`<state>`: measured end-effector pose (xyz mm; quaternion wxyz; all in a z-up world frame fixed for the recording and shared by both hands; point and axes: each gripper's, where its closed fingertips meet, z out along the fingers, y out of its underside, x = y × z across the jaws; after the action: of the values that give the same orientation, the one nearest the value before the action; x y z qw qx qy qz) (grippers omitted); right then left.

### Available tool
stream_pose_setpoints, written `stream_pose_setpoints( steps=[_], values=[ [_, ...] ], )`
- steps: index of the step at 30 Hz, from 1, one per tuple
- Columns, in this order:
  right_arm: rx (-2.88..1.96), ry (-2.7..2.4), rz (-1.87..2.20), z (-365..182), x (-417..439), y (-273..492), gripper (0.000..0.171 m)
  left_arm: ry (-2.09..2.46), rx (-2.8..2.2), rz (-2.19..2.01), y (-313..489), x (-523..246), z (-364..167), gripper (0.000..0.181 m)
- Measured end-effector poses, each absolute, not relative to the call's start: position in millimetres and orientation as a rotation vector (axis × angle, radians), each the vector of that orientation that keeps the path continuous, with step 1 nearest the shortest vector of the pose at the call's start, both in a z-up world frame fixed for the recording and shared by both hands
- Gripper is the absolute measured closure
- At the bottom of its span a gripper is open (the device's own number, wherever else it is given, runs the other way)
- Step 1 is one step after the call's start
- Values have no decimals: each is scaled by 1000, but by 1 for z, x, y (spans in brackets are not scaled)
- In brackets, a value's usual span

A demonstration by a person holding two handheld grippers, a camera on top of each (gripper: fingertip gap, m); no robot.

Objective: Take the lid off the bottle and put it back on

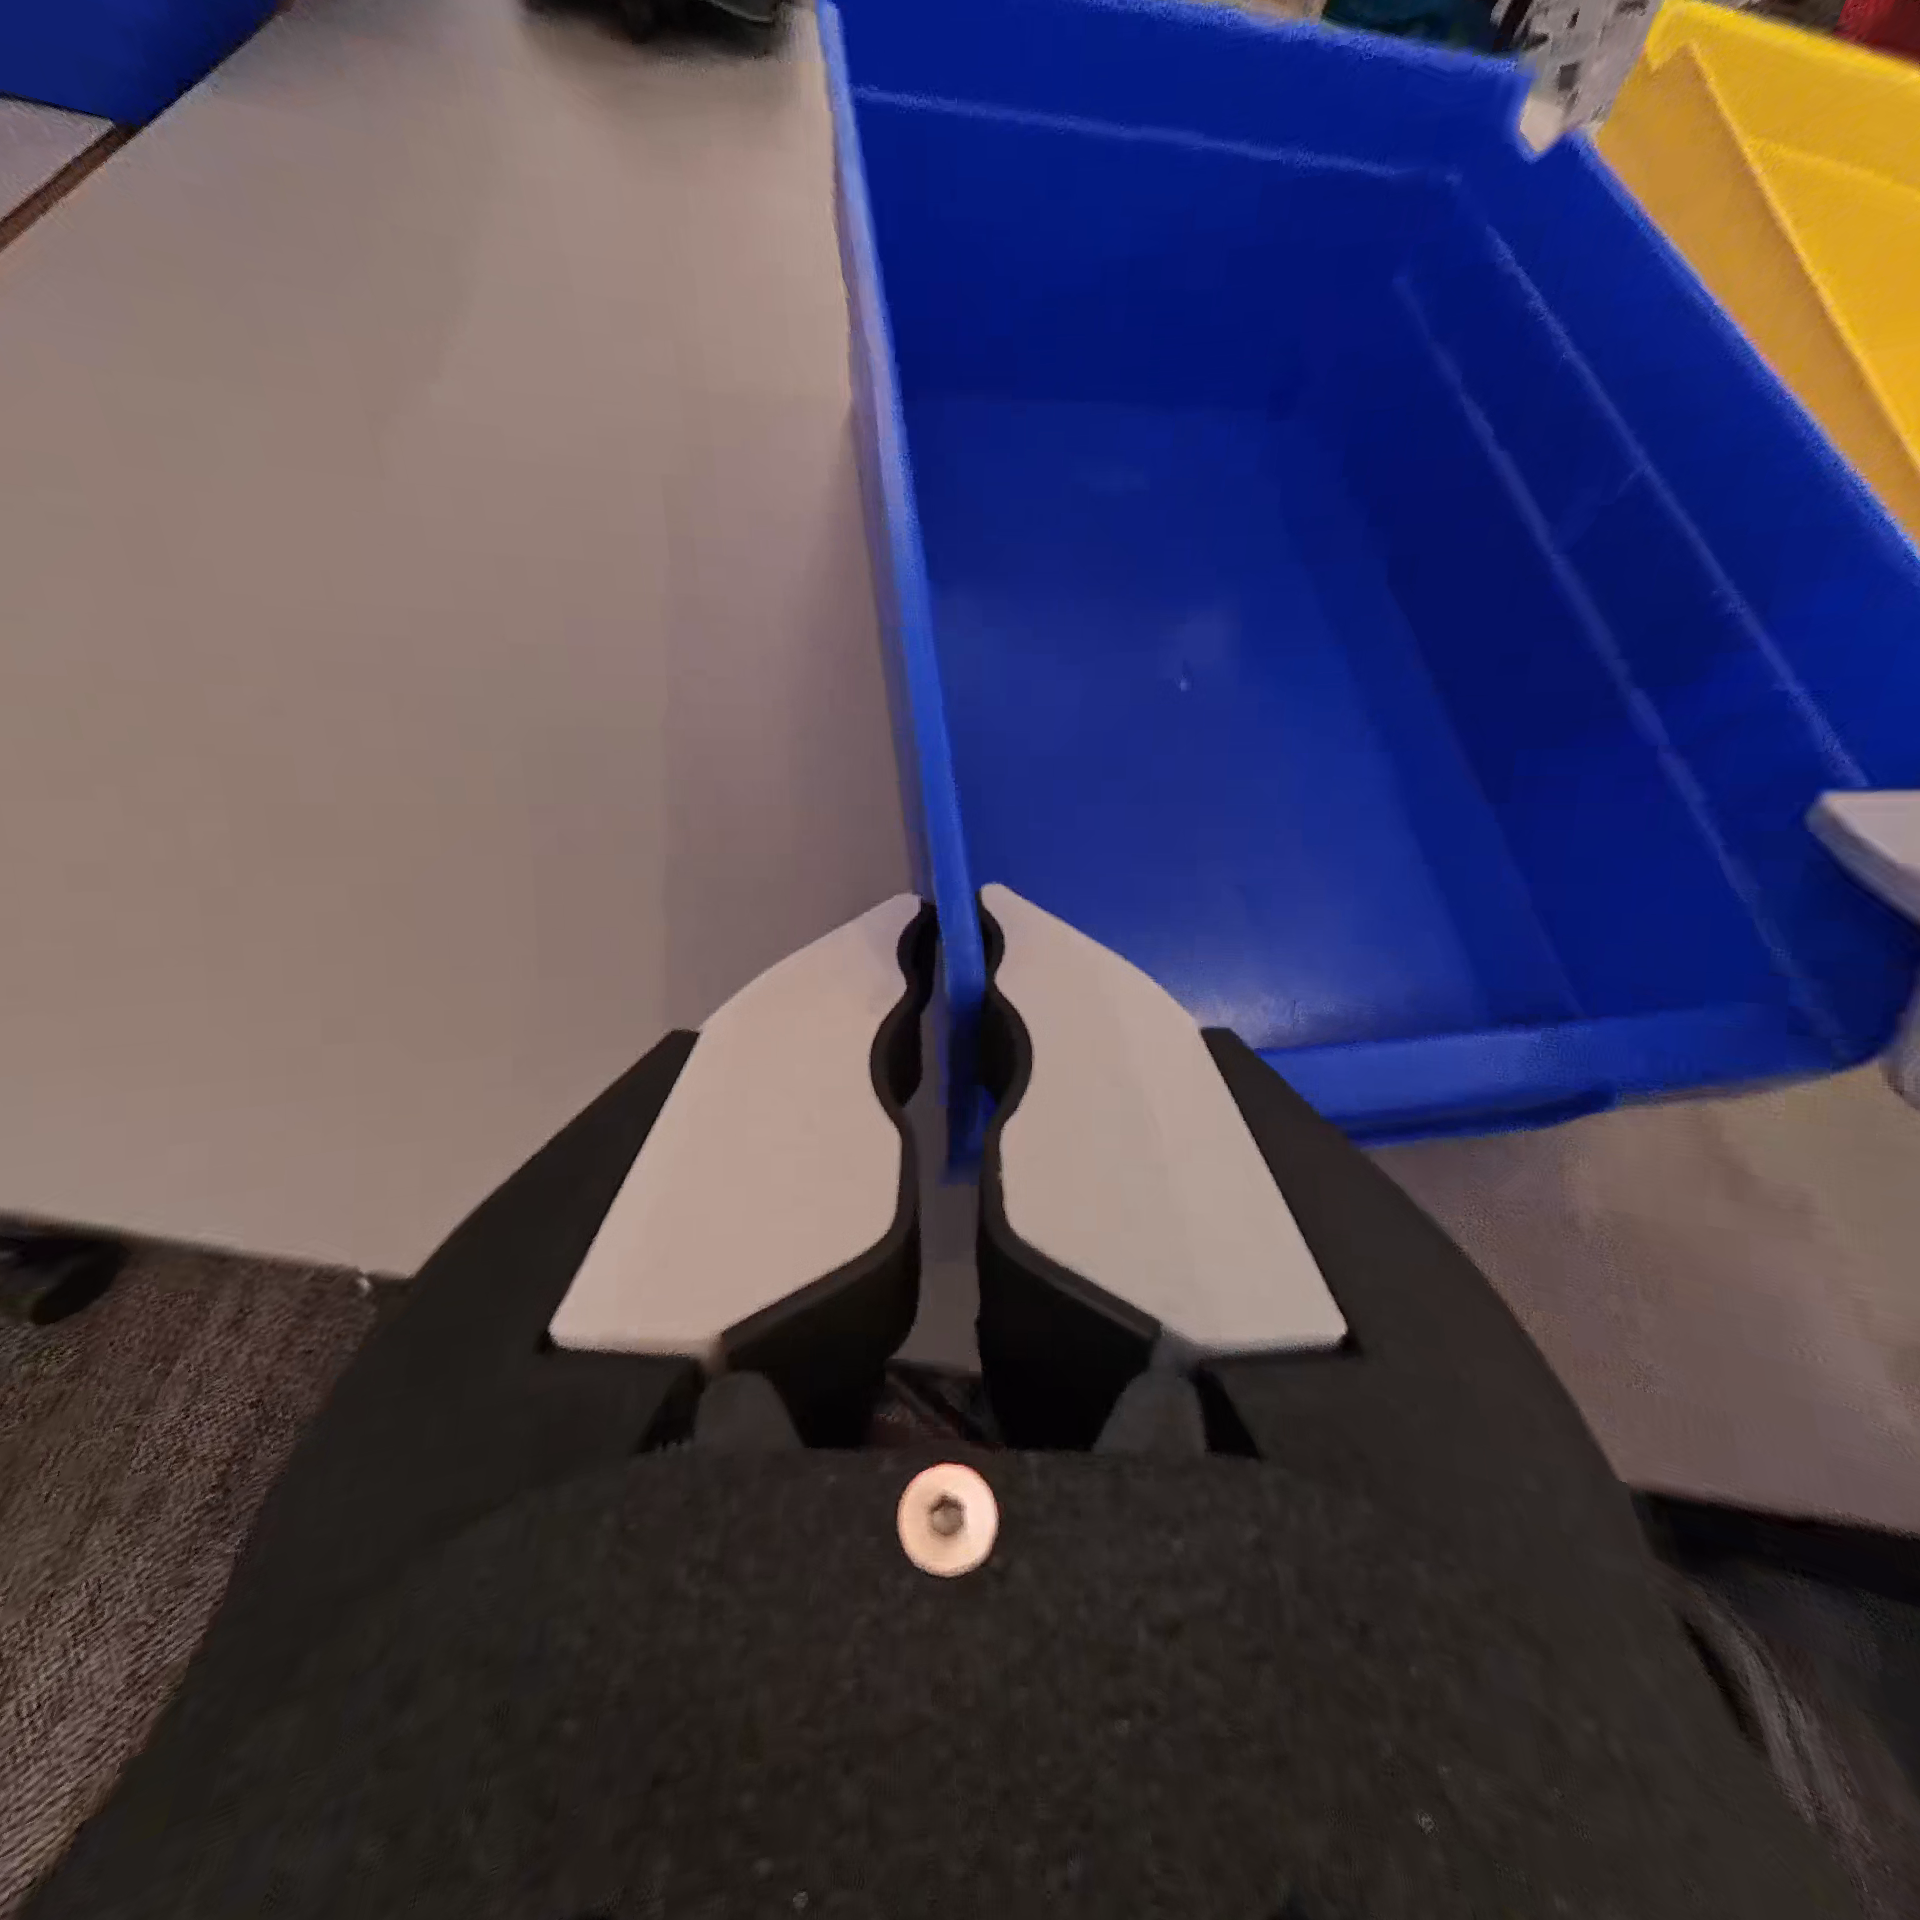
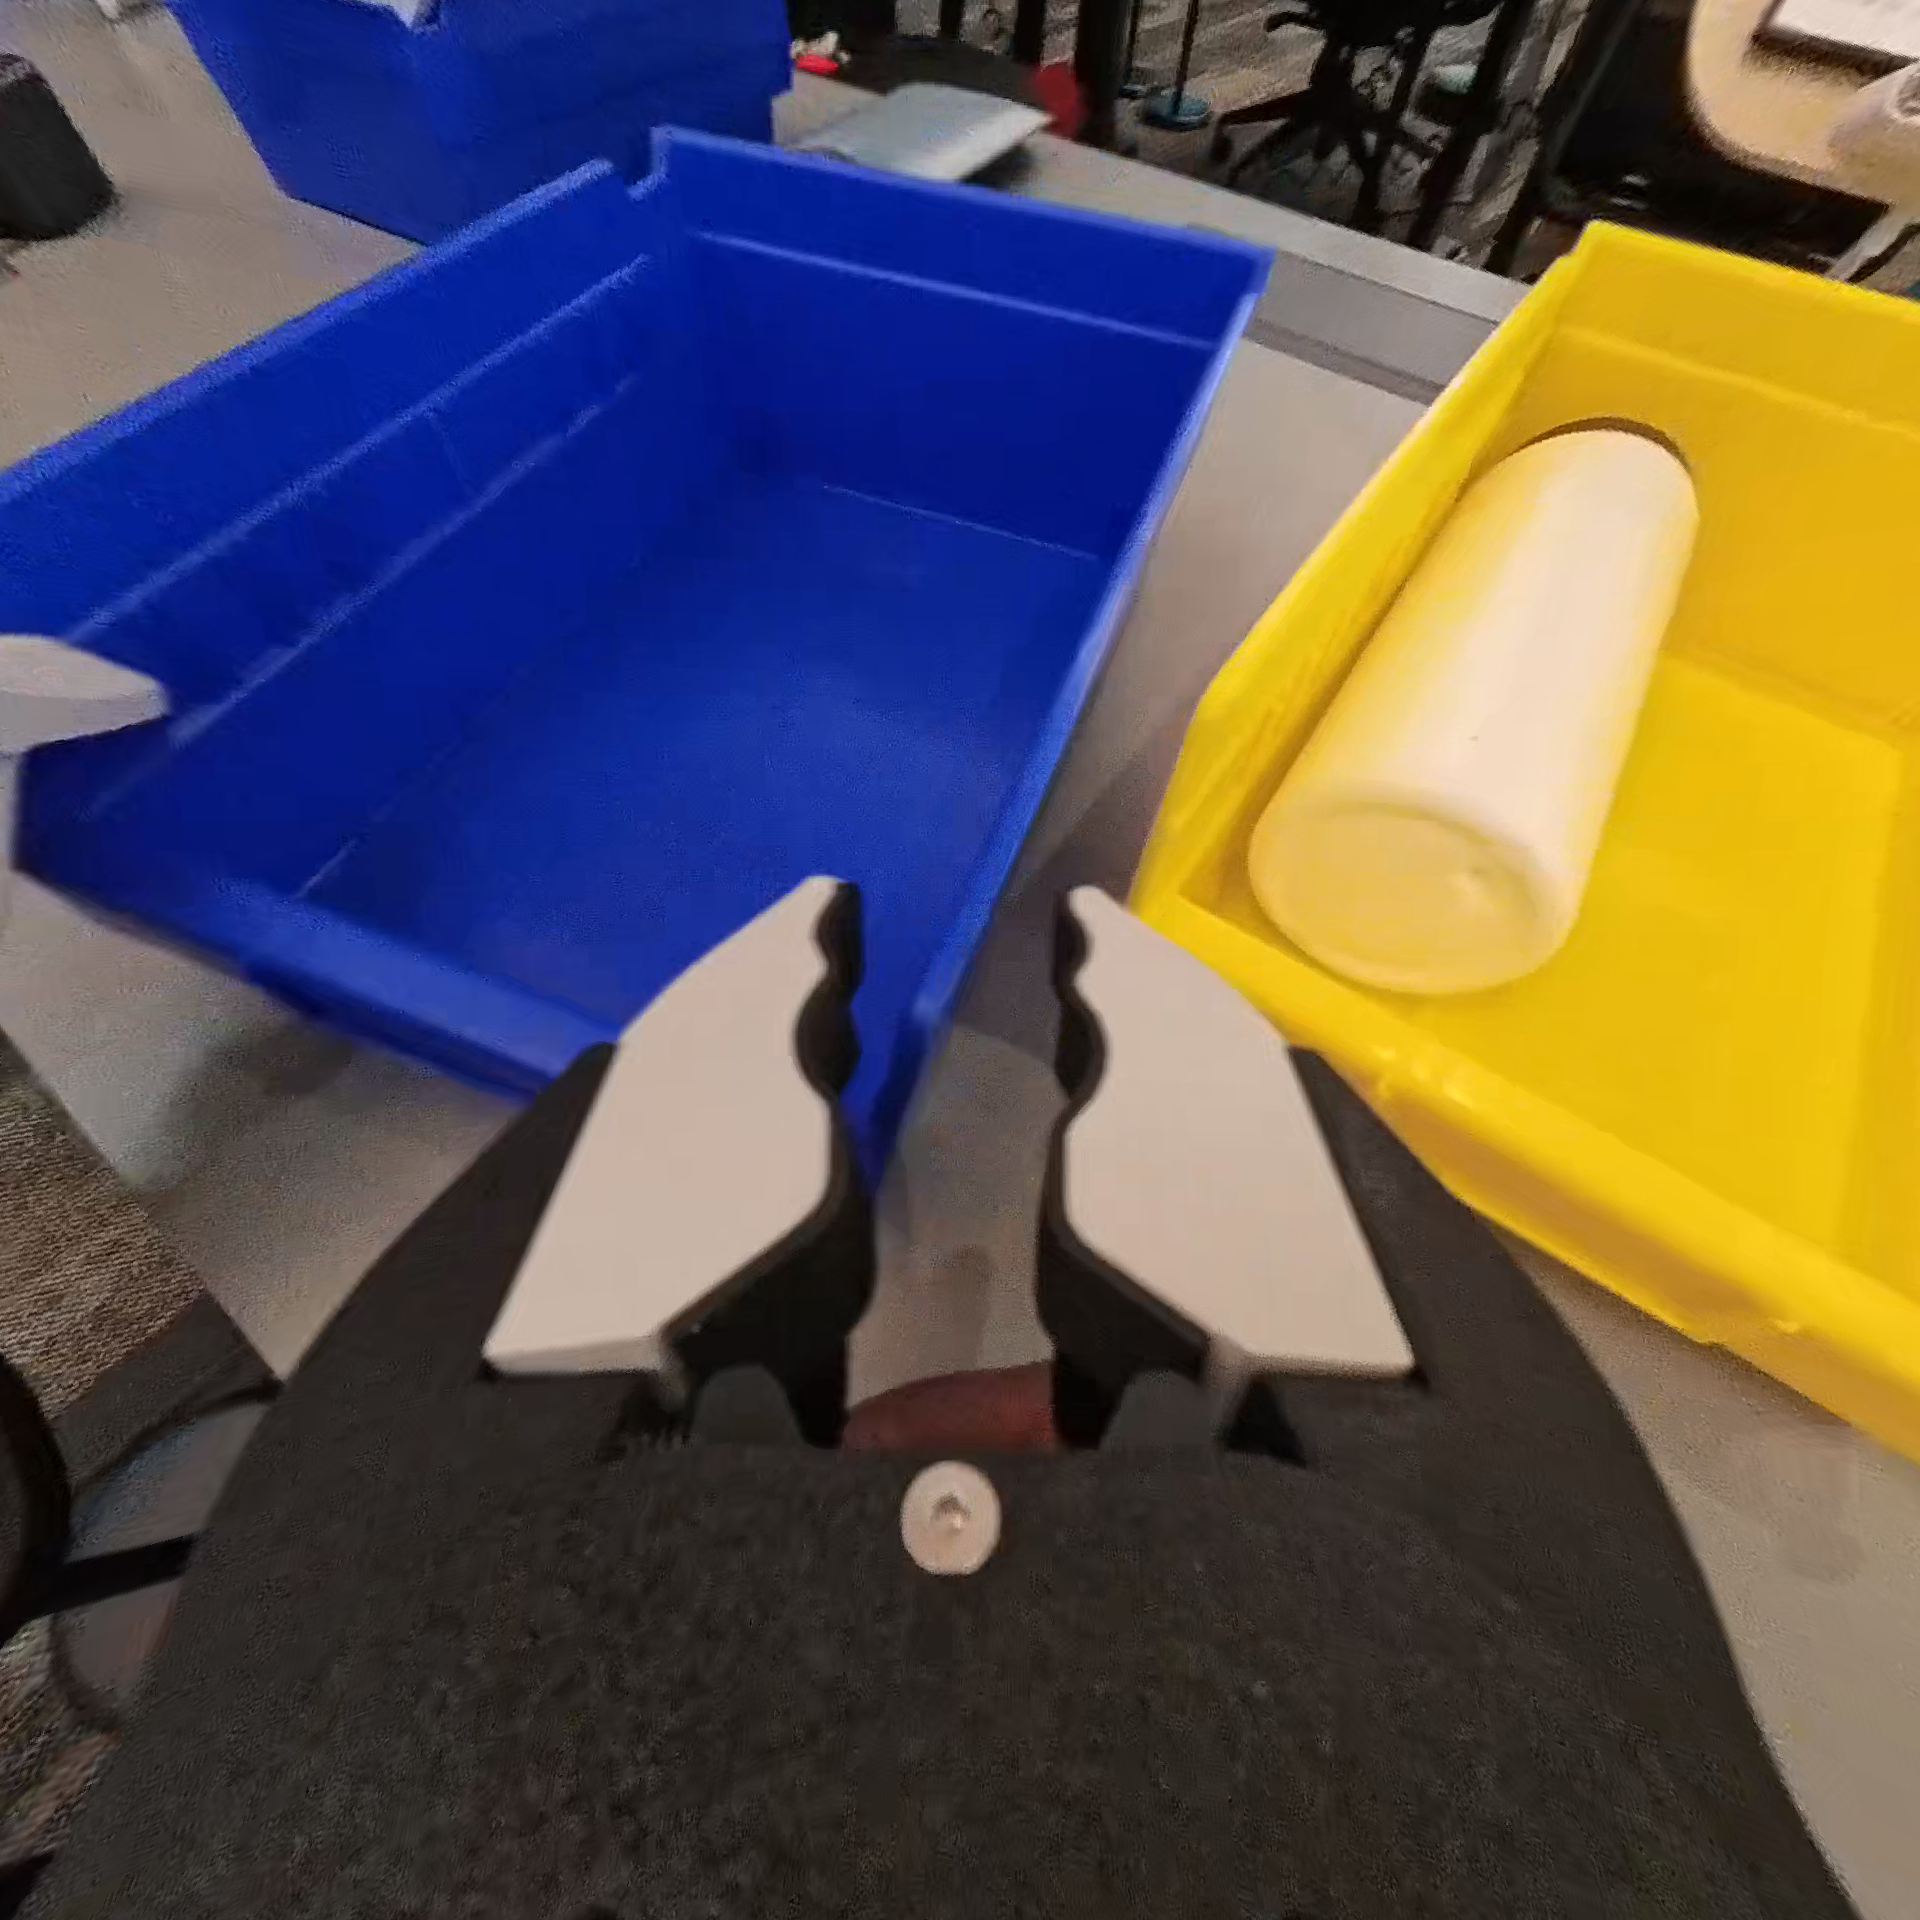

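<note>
The left tongs (image 1: 951, 914) are seen nearly closed, astride the blue bin's (image 1: 1403, 644) near wall, contact unclear. The right tongs (image 2: 961, 904) are held parted and empty. Farther off, a white bottle (image 2: 1486, 707) is laid sideways in the yellow bin (image 2: 1558, 1174).

1. Right gripper (image 2: 958, 914) above grey table (image 2: 1340, 343), fingers parted, nothing between.
2. Blue bin (image 2: 1091, 623) ahead-left, right wall in line with finger gap.
3. Yellow bin (image 2: 1351, 623) ahead-right; white bottle (image 2: 1475, 707) lying on side within.
</note>
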<state>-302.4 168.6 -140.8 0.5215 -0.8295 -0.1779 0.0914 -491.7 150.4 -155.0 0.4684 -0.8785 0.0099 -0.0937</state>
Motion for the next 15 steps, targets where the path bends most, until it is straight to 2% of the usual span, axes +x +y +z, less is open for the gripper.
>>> stream_pose_setpoints(
  steps=[1,6,11,15],
  values=[
    [-1993,-460,256,-144,-307,164,152,20,-2143,-241,141,-492,-153,176],
    [-2039,-312,265,-126,-300,146,162,92,-1982,-120,114,-485,-112,176],
    [-1774,-284,169,-32,-273,146,167,147,-1742,-38,103,-455,-26,176],
    [-1602,-228,75,46,-218,132,167,217,-1590,-124,109,-396,42,176]
  ],
)
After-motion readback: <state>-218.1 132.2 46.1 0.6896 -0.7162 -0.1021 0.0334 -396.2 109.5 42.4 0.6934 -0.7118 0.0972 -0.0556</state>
